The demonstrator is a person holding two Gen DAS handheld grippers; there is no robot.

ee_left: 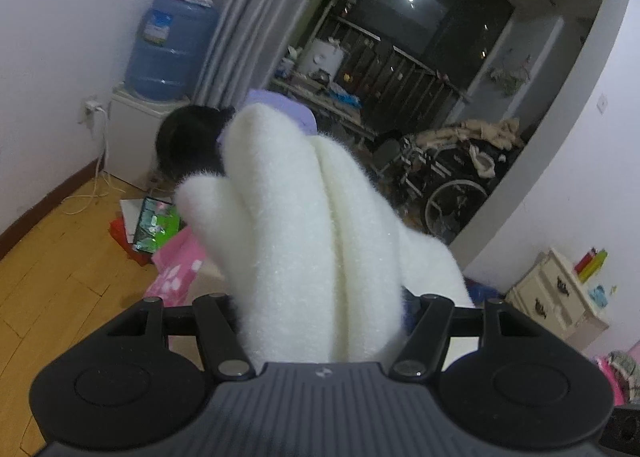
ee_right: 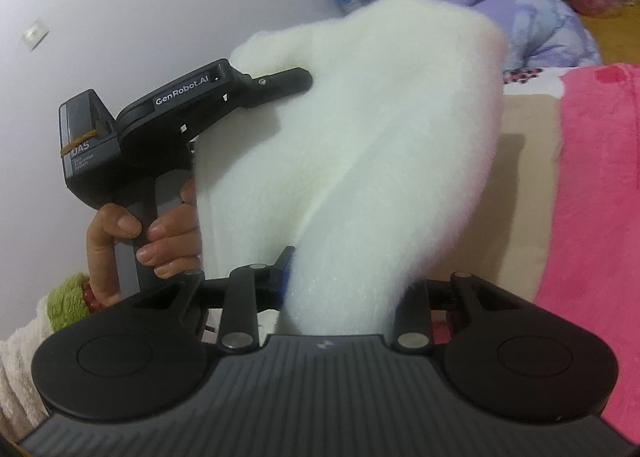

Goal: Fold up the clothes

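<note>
A white fluffy garment [ee_left: 304,225] hangs bunched in thick folds from my left gripper [ee_left: 320,321], which is shut on it; the cloth hides the fingertips. In the right wrist view the same white garment [ee_right: 360,145] fills the middle. My right gripper [ee_right: 340,297] is shut on its lower part, with a blue pad showing at the left finger [ee_right: 286,269]. The left gripper's body [ee_right: 192,109], held by a hand, shows at the garment's upper left edge, its fingers buried in the fluff.
A person in a lilac top [ee_left: 276,109] bends over behind the garment. A blue water jug [ee_left: 168,45], a wheelchair [ee_left: 452,181] and a small cream drawer unit [ee_left: 556,297] stand around. A pink blanket [ee_right: 592,197] and beige surface [ee_right: 528,177] lie to the right.
</note>
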